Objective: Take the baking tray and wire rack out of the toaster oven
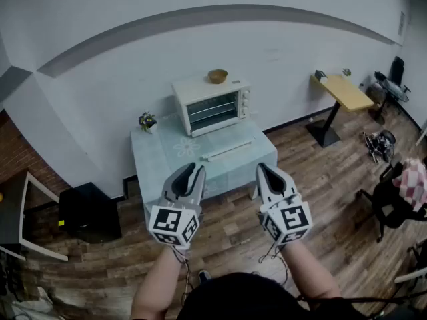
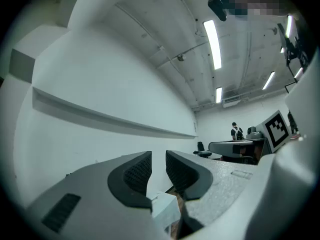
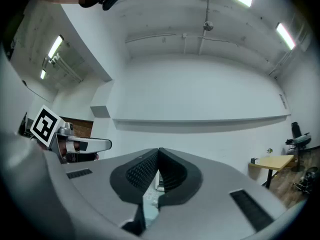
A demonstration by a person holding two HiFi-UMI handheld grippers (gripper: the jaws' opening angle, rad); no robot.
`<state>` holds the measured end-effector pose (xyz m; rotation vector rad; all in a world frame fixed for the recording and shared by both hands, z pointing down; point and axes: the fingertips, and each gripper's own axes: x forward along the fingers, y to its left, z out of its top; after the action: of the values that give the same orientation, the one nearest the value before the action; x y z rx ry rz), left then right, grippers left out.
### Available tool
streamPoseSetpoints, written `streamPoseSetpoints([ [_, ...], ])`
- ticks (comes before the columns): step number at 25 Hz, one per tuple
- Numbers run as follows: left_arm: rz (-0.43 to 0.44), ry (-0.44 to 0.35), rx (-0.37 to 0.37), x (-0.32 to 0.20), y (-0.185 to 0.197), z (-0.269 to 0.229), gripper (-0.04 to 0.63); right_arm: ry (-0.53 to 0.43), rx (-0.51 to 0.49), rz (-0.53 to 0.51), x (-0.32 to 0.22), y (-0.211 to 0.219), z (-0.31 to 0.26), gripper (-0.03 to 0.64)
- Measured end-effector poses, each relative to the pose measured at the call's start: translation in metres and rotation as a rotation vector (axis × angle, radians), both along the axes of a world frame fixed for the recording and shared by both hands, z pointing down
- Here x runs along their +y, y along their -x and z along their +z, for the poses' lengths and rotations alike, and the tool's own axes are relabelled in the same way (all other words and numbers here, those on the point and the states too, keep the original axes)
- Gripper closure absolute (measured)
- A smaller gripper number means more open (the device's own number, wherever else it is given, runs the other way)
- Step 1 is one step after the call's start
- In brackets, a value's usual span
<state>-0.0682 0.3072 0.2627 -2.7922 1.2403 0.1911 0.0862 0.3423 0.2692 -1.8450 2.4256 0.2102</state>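
**A:** While we stand back from the table [image 1: 157, 159], where is the toaster oven [image 1: 212, 105]?

**B:** We see it boxy and white on the pale glossy top, wire rack [image 1: 212, 114] showing in its front; our left gripper [image 1: 193, 170] holds its ribbed black pads [image 2: 136, 170] slightly apart, empty; our right gripper [image 1: 265, 169] is pressed closed on nothing.

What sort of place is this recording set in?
Probably an office or lab room, not a home kitchen: the toaster oven sits on a small table by a bare wall, with a yellow desk and a black office chair nearby.
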Motion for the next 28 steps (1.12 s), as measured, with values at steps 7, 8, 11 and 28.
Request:
streamPoseSetpoints([
  [7,-0.057,-0.012,0.001,0.038,-0.032,-0.004,0.511,0.002,0.006,-0.045,0.03,-0.036,0.0,0.617],
  [8,-0.068,-0.013,0.003,0.042,-0.036,-0.004,0.511,0.003,0.01,-0.055,0.033,-0.04,0.001,0.617],
  [11,-0.095,-0.011,0.011,0.051,-0.048,-0.004,0.511,0.004,0.022,-0.084,0.039,-0.049,0.003,0.617],
  [28,-0.137,0.184,-0.006,0.024,-0.074,0.071,0.357,0.151,-0.099,-0.164,0.0,-0.084,0.066,0.417],
])
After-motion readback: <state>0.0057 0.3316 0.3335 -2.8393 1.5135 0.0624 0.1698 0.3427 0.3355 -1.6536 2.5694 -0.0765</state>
